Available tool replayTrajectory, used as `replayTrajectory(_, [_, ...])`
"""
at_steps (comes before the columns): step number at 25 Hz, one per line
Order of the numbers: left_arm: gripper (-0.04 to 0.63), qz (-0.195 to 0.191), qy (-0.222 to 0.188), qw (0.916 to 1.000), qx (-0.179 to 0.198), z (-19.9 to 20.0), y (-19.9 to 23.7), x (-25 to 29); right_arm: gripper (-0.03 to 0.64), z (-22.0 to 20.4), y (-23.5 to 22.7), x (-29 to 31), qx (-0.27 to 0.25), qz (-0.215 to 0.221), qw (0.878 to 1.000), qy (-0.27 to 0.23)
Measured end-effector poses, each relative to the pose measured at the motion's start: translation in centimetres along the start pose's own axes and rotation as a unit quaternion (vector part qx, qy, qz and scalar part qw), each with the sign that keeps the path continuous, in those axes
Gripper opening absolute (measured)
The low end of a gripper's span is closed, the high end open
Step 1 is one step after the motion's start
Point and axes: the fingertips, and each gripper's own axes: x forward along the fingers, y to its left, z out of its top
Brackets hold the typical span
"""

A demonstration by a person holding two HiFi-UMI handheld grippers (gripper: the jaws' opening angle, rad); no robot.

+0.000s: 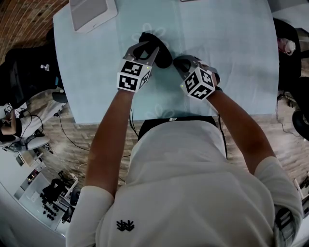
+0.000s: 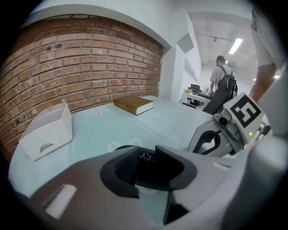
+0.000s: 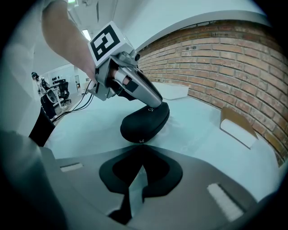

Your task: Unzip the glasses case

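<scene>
A black zipped glasses case (image 1: 163, 54) lies on the pale blue tablecloth (image 1: 231, 58) near the table's middle. My left gripper (image 1: 149, 48) comes onto its far end from the left; in the left gripper view the case (image 2: 150, 167) fills the space between the jaws, which are shut on it. My right gripper (image 1: 177, 62) meets the case's near end. In the right gripper view its tips (image 3: 141, 146) are shut together right at the small zipper pull (image 3: 141, 141) on the case (image 3: 144, 121). The left gripper (image 3: 155, 104) presses the case's other end.
A white open box (image 1: 91, 12) stands at the table's far left, and a brown book (image 2: 133, 104) lies further back. A flat cardboard-backed box (image 3: 238, 128) lies to the right near the brick wall. The table's near edge (image 1: 120, 120) runs just below my hands.
</scene>
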Motion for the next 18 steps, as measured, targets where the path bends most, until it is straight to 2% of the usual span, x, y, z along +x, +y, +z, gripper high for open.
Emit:
replayTrajectory(6, [0.135, 0.009, 0.0, 0.9999, 0.005, 0.1, 0.5, -0.1, 0.0, 0.1, -0.2, -0.1, -0.017, -0.002, 1.0, 0.002])
replayTrajectory(18, [0.115, 0.014, -0.002, 0.9999, 0.003, 0.0, 0.7, 0.0, 0.0, 0.1, -1.3, 0.0, -0.012, -0.007, 1.0, 0.001])
